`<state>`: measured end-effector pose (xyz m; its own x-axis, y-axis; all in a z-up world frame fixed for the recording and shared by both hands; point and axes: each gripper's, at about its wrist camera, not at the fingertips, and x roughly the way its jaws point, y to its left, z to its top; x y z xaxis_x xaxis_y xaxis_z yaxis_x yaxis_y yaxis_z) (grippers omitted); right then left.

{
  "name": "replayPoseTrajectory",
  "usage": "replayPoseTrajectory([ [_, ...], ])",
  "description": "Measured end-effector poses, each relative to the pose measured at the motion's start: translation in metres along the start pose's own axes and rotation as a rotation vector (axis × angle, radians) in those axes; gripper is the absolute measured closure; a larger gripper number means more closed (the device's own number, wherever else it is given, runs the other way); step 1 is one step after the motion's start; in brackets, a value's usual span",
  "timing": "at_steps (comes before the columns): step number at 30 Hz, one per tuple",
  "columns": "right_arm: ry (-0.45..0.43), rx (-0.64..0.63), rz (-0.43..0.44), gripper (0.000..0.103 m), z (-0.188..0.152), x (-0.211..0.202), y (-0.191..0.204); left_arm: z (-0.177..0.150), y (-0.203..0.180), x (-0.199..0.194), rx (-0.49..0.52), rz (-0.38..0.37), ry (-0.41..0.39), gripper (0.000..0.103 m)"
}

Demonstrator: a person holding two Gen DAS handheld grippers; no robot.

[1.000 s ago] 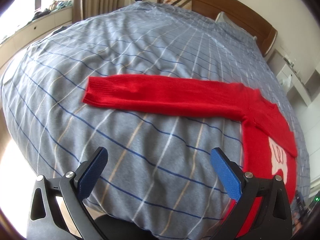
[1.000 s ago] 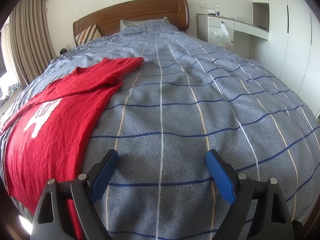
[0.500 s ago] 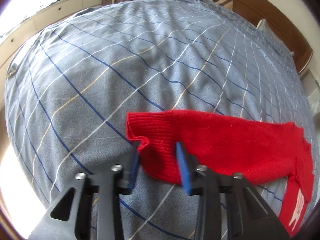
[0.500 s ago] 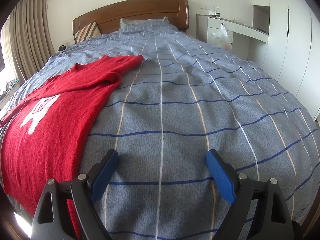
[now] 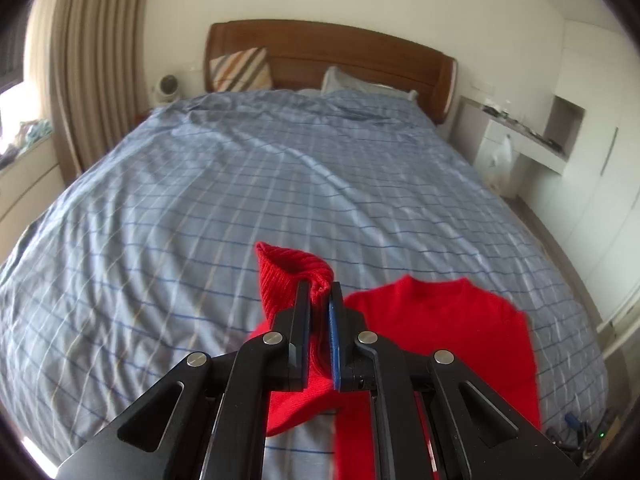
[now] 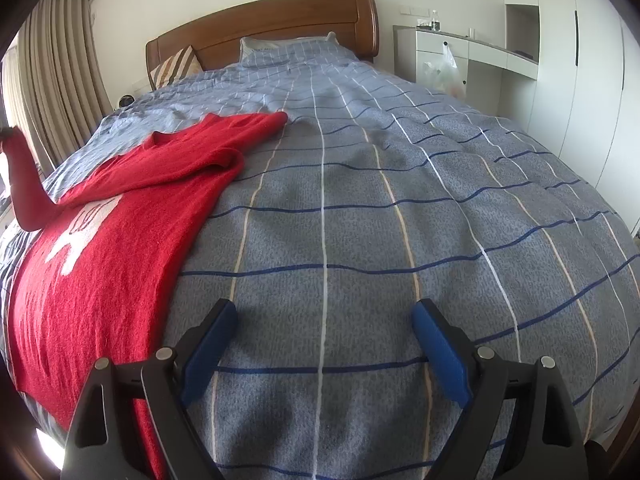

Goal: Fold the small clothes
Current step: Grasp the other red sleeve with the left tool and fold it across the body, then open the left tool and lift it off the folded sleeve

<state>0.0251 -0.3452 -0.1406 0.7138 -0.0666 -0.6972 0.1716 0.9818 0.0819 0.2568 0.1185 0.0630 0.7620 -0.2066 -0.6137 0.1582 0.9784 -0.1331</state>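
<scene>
A red knitted sweater [image 5: 440, 332] with a white figure on its front lies flat on the blue checked bed cover [image 5: 240, 184]. My left gripper [image 5: 320, 289] is closing the last bit on the ribbed cuff of the sleeve [image 5: 288, 272], and the pads press the cloth. The cuff is held up off the bed, over the sweater's near side. In the right wrist view the sweater [image 6: 120, 240] lies to the left, with its raised sleeve [image 6: 24, 184] at the far left edge. My right gripper [image 6: 324, 316] stands open over bare bed cover, holding nothing.
A wooden headboard [image 5: 360, 60] with a striped cushion [image 5: 240, 70] and a pillow [image 5: 360, 84] closes the far end. Curtains [image 5: 92, 60] hang on the left. White cabinets [image 6: 560, 60] and a hanging plastic bag [image 6: 444, 68] stand on the right. The bed's near edge lies below both grippers.
My left gripper went from open, over to the sleeve's cuff, shut on it and lifted it up and toward the sweater's body. The right gripper stayed still.
</scene>
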Motion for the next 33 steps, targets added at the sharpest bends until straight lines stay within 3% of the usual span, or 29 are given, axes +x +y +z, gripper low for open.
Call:
replayPoseTrajectory([
  [5, -0.001, -0.009, -0.002, 0.014, -0.001, -0.001, 0.000, 0.000, -0.103, 0.038, 0.122, -0.152, 0.059, 0.097],
  [12, -0.001, -0.013, -0.003, 0.014, -0.002, -0.002, 0.001, -0.044, -0.200, 0.093, 0.220, -0.257, 0.180, 0.095],
  [13, 0.000, -0.013, -0.003, 0.014, -0.002, -0.002, 0.001, -0.052, -0.207, 0.101, 0.220, -0.255, 0.210, 0.086],
  [14, 0.000, -0.013, -0.002, 0.014, -0.002, -0.002, 0.001, -0.059, -0.212, 0.110, 0.217, -0.252, 0.243, 0.060],
  [15, 0.000, -0.012, -0.001, 0.014, -0.002, -0.002, 0.001, -0.067, -0.215, 0.116, 0.211, -0.243, 0.270, 0.043],
  [16, 0.000, -0.011, -0.001, 0.014, -0.002, -0.001, 0.001, -0.074, -0.215, 0.116, 0.203, -0.239, 0.272, 0.025],
  [17, 0.001, -0.011, 0.000, 0.014, -0.002, -0.001, 0.000, -0.081, -0.214, 0.115, 0.200, -0.239, 0.266, 0.023],
  [23, 0.000, -0.009, 0.001, 0.014, -0.002, 0.000, 0.000, -0.111, -0.193, 0.089, 0.228, -0.241, 0.276, 0.021],
  [28, 0.001, -0.010, -0.001, 0.014, -0.001, 0.000, 0.000, -0.141, -0.144, 0.042, 0.282, -0.150, 0.214, 0.014],
  [33, 0.001, -0.011, -0.010, 0.013, -0.001, 0.001, 0.001, -0.174, -0.093, 0.008, 0.240, -0.067, 0.212, 0.013],
])
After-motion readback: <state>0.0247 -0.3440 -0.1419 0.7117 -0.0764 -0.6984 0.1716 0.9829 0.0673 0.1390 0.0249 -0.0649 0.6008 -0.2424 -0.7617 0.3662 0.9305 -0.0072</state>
